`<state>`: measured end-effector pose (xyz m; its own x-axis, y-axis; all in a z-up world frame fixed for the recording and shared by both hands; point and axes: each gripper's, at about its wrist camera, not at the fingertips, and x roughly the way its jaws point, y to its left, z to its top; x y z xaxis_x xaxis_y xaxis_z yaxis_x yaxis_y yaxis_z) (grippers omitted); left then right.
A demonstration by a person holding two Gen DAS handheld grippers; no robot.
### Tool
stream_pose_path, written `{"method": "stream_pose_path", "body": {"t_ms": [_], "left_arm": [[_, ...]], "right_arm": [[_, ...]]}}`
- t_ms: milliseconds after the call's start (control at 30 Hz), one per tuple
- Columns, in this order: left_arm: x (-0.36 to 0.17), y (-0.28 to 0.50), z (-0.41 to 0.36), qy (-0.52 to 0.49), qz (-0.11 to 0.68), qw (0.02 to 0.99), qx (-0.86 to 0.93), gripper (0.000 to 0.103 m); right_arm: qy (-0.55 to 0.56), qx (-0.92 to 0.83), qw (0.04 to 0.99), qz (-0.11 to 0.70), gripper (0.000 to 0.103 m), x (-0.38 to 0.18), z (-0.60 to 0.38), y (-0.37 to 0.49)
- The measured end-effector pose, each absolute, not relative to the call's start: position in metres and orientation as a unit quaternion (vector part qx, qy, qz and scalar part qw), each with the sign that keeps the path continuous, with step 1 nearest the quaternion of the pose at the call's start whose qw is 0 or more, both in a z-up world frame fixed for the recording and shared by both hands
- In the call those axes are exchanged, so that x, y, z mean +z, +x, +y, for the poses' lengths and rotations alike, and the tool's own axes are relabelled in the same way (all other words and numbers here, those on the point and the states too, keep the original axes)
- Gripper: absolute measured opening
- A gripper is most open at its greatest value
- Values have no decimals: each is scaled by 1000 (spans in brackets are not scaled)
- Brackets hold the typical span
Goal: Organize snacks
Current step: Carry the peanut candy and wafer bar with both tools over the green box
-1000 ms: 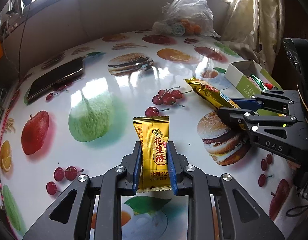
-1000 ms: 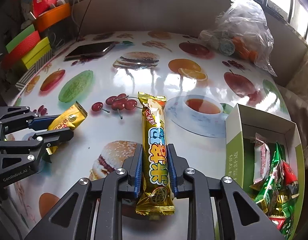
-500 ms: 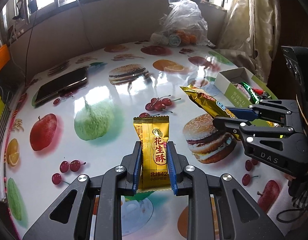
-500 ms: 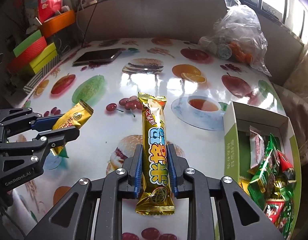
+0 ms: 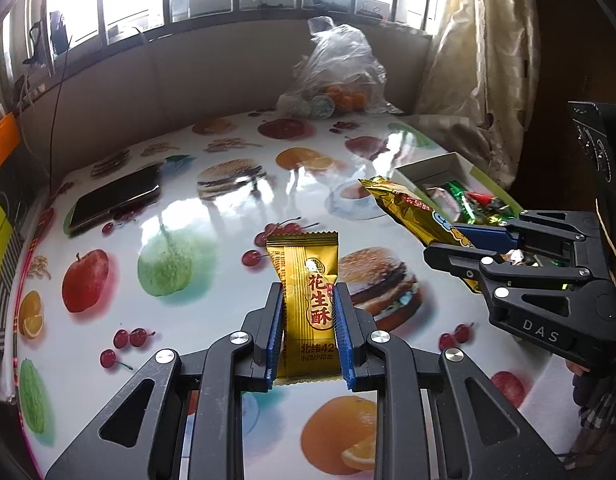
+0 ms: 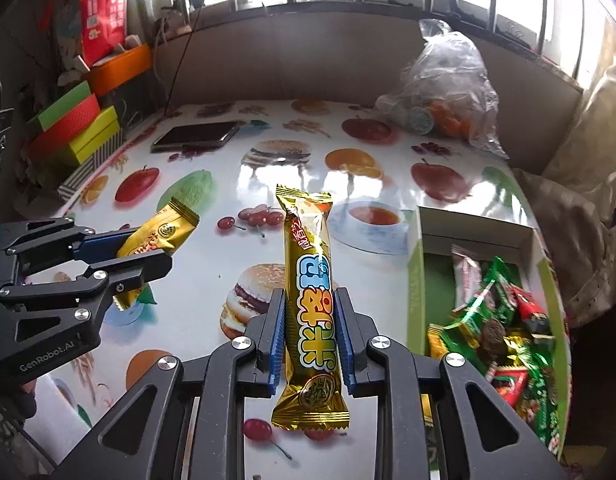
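My left gripper (image 5: 308,300) is shut on a small gold peanut candy packet (image 5: 310,300) and holds it above the fruit-print table (image 5: 187,208). It shows at the left in the right wrist view (image 6: 147,256). My right gripper (image 6: 310,304) is shut on a long gold snack bar (image 6: 310,292), also held above the table. It shows at the right in the left wrist view (image 5: 440,244). A green-and-white open box (image 6: 416,264) with several wrapped snacks (image 6: 504,320) lies at the right; it also shows in the left wrist view (image 5: 436,168).
A black phone (image 5: 115,196) lies at the table's far left. A clear plastic bag of oranges (image 5: 336,80) stands at the back by the wall. Coloured boxes (image 6: 75,128) are stacked off the left edge. A curtain (image 5: 480,60) hangs at the right.
Both grippers have risen away from the table with their snacks still held. The box now sits lower right in the right wrist view, nearer my right gripper.
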<state>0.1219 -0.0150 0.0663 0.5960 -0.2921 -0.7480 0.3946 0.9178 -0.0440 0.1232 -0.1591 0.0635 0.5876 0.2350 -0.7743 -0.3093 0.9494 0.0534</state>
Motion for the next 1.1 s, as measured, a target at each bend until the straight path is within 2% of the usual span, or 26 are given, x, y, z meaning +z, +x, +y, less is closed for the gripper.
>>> {"method": "stream_pose_path", "body": {"t_ms": [1100], "left_arm": [[96,107,-103,60,394,877,-269,25]], "right_arm": [[-9,66,908,413,22,95,-247,60]]}}
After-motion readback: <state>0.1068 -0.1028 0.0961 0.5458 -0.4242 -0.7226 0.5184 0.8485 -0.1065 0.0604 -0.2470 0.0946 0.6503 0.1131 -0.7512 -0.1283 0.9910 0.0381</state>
